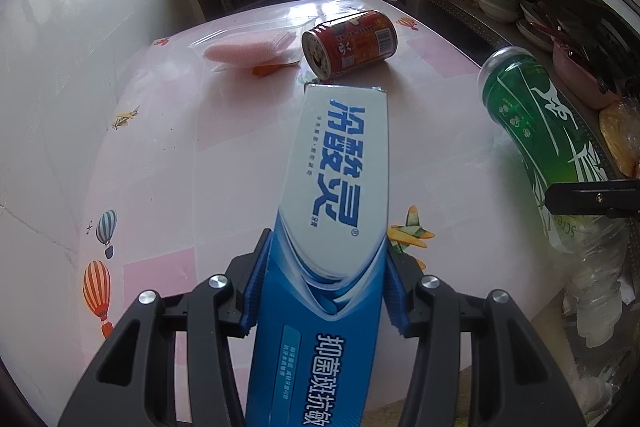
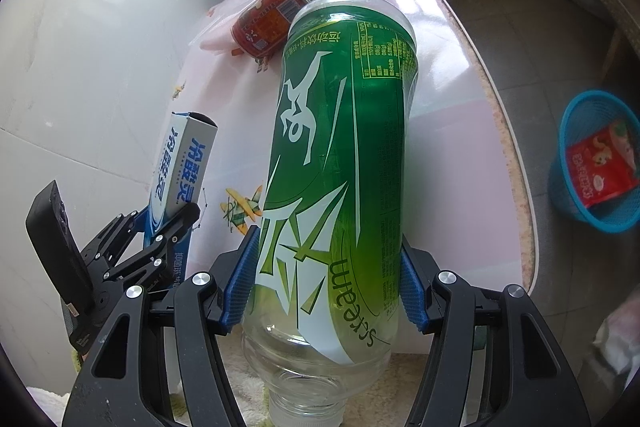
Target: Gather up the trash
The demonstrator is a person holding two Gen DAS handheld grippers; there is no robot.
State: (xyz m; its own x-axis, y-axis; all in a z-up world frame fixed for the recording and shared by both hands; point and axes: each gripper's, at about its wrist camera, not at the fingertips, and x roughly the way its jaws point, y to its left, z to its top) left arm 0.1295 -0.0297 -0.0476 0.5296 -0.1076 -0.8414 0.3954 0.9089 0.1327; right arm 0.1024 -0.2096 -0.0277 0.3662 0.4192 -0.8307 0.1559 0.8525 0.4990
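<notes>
Holding one piece of trash in each claw, the person stands partway through the clearing. The left claw (image 1: 320, 291) is clenched on a blue and white toothpaste box (image 1: 340, 195), its blue pads pressed to the box's two long sides, and the box juts out toward twelve o'clock above the table (image 1: 160, 155). The right claw (image 2: 324, 291) is clenched on a green-labelled plastic bottle (image 2: 340, 155), which looks empty and is gripped around its lower body with its neck toward the camera and its base pointing out to twelve o'clock.

Down on the floor, at three o'clock in the right wrist view, sits a blue basket (image 2: 576, 203) with a red packet (image 2: 604, 167) already inside it, so at least one item seems to be collected. Neither held item is over the basket yet; both hang above the table.

Left on the table are a red drink can (image 1: 350, 43) lying on its side at twelve o'clock in the left wrist view, and just beside it, at eleven o'clock, a clear plastic tray (image 1: 248, 45) with something pink in it. By this reading, two drops and at least two more pickups remain.
</notes>
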